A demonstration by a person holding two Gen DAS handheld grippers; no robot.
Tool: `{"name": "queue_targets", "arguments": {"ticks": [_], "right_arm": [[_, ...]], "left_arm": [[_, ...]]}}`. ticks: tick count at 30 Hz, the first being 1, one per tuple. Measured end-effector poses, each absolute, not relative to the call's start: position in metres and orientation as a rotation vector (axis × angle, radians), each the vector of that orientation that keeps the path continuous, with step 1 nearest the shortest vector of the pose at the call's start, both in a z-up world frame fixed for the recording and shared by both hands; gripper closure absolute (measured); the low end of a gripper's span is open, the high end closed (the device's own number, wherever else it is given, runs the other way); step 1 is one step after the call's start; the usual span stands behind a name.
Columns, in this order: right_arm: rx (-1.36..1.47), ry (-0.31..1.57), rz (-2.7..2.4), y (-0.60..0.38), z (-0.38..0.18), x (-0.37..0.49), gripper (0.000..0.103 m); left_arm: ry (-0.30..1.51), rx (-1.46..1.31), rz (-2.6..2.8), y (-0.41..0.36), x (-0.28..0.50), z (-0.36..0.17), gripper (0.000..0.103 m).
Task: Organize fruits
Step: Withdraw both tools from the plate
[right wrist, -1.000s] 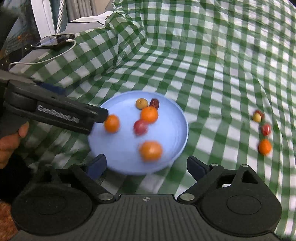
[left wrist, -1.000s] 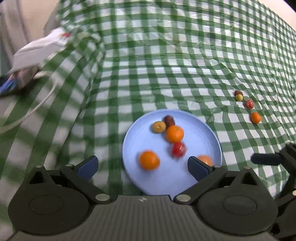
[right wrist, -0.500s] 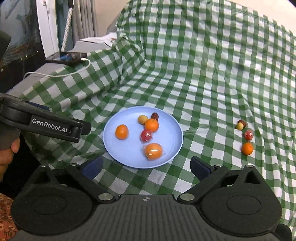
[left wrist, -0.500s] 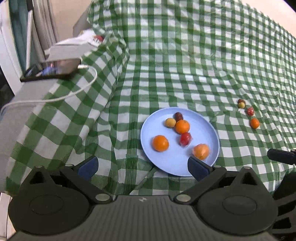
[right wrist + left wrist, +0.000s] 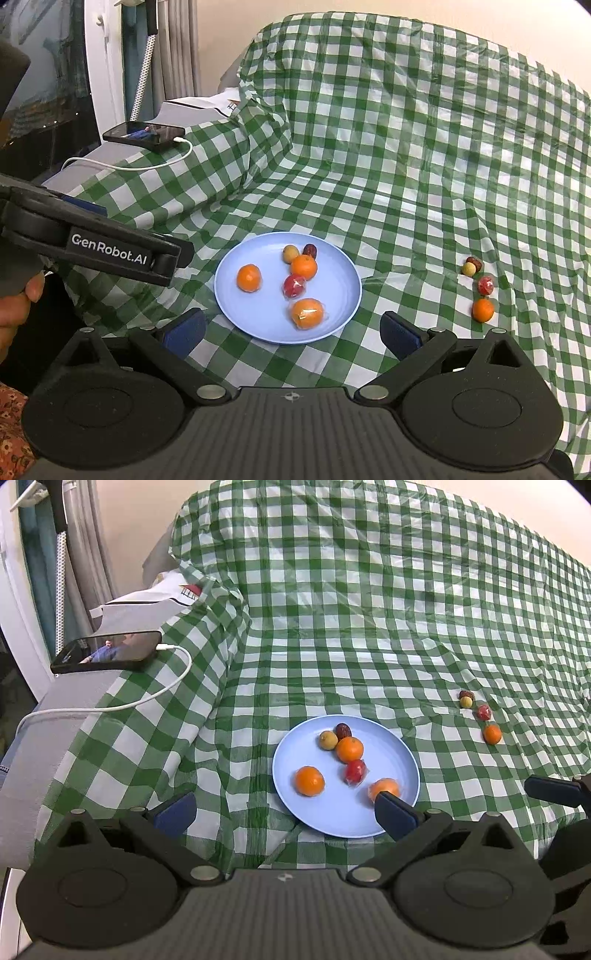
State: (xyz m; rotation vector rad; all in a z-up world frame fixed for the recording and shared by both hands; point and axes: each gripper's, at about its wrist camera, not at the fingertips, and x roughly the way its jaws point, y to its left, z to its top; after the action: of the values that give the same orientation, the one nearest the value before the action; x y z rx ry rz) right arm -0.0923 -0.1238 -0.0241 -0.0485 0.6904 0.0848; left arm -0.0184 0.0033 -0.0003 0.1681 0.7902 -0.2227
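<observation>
A light blue plate lies on the green checked cloth and holds several fruits: two bare oranges, a wrapped orange, a wrapped red fruit, a small yellow fruit and a dark date. To its right, on the cloth, lie a date, a yellow fruit, a red wrapped fruit and a small orange. My left gripper is open, held short of the plate's near edge. My right gripper is open too, empty, just before the plate.
A phone on a white charging cable rests on a grey ledge at the left. The cloth rises steeply behind the plate. A person's hand holds the left gripper, whose body crosses the right wrist view's left side.
Both grippers have drawn back and up from the plate, so plate and fruits look smaller and farther. The fruits on the plate have settled. Both jaws stayed open.
</observation>
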Motion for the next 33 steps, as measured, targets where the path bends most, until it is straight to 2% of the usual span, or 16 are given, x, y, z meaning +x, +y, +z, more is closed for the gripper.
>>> {"name": "queue_targets", "arguments": {"ticks": [21, 33], "right_arm": [[-0.011, 0.709, 0.054, -0.133, -0.032, -0.086, 0.003], [0.099, 0.712, -0.129, -0.188, -0.061, -0.070, 0.003]], "left_arm": [[0.815, 0.182, -0.210, 0.007, -0.010, -0.006, 0.000], [0.866, 0.218, -0.210, -0.019, 0.022, -0.011, 0.000]]}}
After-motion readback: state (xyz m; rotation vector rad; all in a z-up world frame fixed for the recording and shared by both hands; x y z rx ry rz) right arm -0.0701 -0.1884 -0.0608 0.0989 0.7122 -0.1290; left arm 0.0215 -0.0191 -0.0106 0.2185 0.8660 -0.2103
